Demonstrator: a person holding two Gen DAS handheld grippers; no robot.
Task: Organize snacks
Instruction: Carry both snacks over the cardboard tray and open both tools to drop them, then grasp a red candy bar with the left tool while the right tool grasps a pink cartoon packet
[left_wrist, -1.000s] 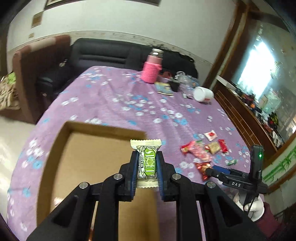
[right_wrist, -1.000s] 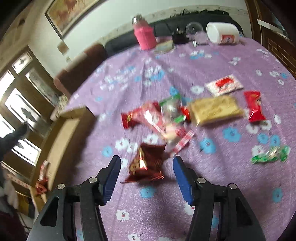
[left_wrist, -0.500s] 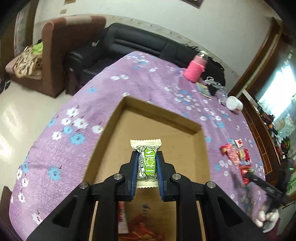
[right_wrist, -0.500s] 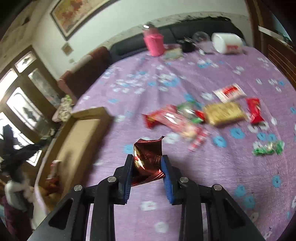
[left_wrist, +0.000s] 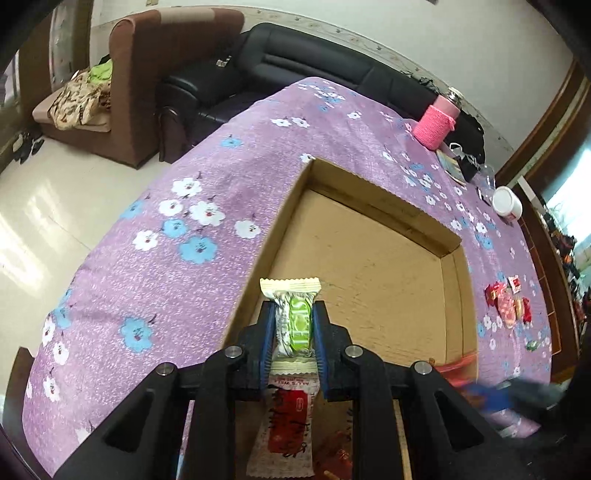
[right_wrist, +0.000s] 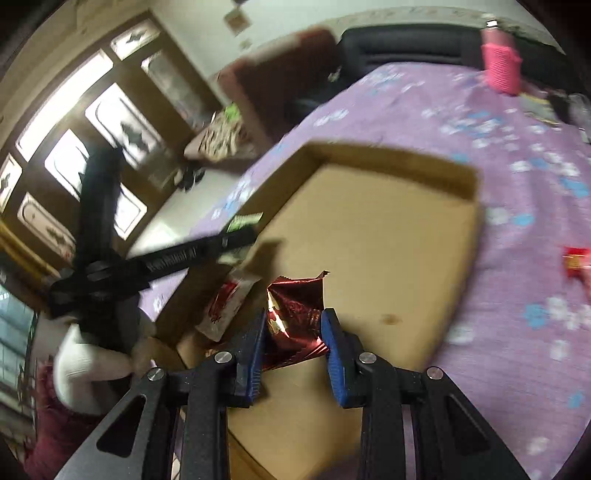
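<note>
Left wrist view: both grippers over the cardboard box, a snack in each.

Left gripper (left_wrist: 293, 341) is clamped on a small white-and-silver snack (left_wrist: 293, 317) with a green label, held upright over the near left side of the box (left_wrist: 373, 258); its jaws have just eased open a touch, yet the pads press on it. Right gripper (right_wrist: 293, 338) has a crumpled dark-red foil packet (right_wrist: 295, 314) pinched between its blue pads, after closing on it, above the near part of the box. Box floor is mostly bare, plenty of room toward the far wall and right corner. A white wrapper with a red label (left_wrist: 286, 421) lies at the near edge, its writing too small to read. More red snacks (left_wrist: 508, 304) sit loose on the purple flowered cloth (left_wrist: 166, 258) past the right wall.
</note>
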